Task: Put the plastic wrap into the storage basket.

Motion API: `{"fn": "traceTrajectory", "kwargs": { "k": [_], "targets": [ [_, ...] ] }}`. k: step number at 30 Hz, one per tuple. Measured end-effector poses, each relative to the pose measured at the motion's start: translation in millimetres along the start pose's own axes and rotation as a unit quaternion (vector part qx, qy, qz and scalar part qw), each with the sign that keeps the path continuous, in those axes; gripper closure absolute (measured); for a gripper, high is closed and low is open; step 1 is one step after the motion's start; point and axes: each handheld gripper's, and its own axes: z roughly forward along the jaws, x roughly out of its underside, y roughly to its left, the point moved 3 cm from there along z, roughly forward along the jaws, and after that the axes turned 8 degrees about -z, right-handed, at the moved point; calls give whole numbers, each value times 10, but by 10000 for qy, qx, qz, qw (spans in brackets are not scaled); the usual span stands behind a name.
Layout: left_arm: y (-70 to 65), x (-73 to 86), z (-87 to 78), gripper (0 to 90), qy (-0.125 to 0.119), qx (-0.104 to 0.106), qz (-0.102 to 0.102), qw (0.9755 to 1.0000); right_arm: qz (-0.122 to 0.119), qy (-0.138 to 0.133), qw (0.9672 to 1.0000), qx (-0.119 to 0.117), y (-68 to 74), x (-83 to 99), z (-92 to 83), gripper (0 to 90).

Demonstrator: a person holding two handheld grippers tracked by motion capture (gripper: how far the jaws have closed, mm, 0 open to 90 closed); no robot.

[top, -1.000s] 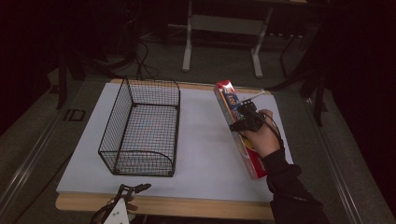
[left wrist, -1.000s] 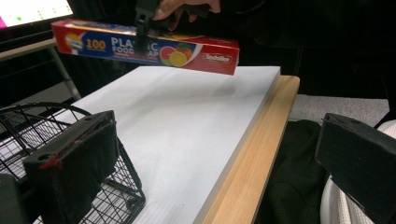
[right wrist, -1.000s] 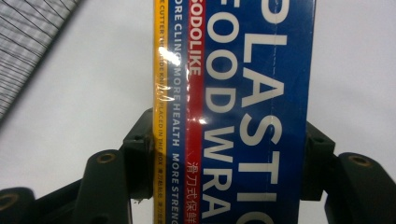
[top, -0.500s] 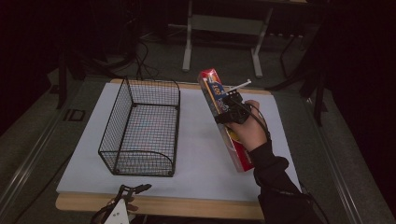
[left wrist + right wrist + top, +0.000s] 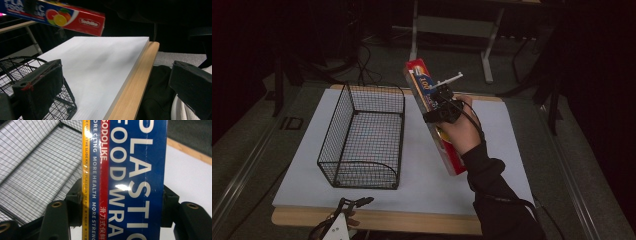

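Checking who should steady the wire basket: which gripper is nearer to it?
Left. The left gripper sits at the table's near edge, just in front of the wire basket; the right gripper holds the plastic wrap box aloft beside it.

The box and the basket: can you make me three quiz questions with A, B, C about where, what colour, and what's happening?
1. Where is the food wrap box?
A. Inside the basket
B. In the air, right of the basket
C. Flat on the floor

2. What colour is the basket?
A. Black
B. Pink
C. Yellow

3. What are the right gripper jaws doing?
A. Standing open with nothing between them
B. Gripping the basket rim
C. Clamped on the box

Answers:
1 B: in the high view the box tilts up off the white board, beside the basket.
2 A: its wire mesh is black in the high view and the left gripper view.
3 C: in the right gripper view a jaw presses on each side of the box.
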Motion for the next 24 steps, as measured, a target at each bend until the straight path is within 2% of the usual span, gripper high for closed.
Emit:
{"fn": "traceTrajectory", "kwargs": {
  "k": [10, 18, 24],
  "targets": [
    [9, -4, -14, 0, -38, 0, -31, 10000, -217, -230, 9995, -92, 285, -302, -27, 391],
    [11, -6, -18, 0, -37, 6, -17, 10000, -188, -442, 9987, -154, 459, -501, 31, 391],
    [10, -6, -20, 0, -29, -1, -9, 10000, -121, -640, 9974, -318, 638, -654, 76, 392]
  ]
}}
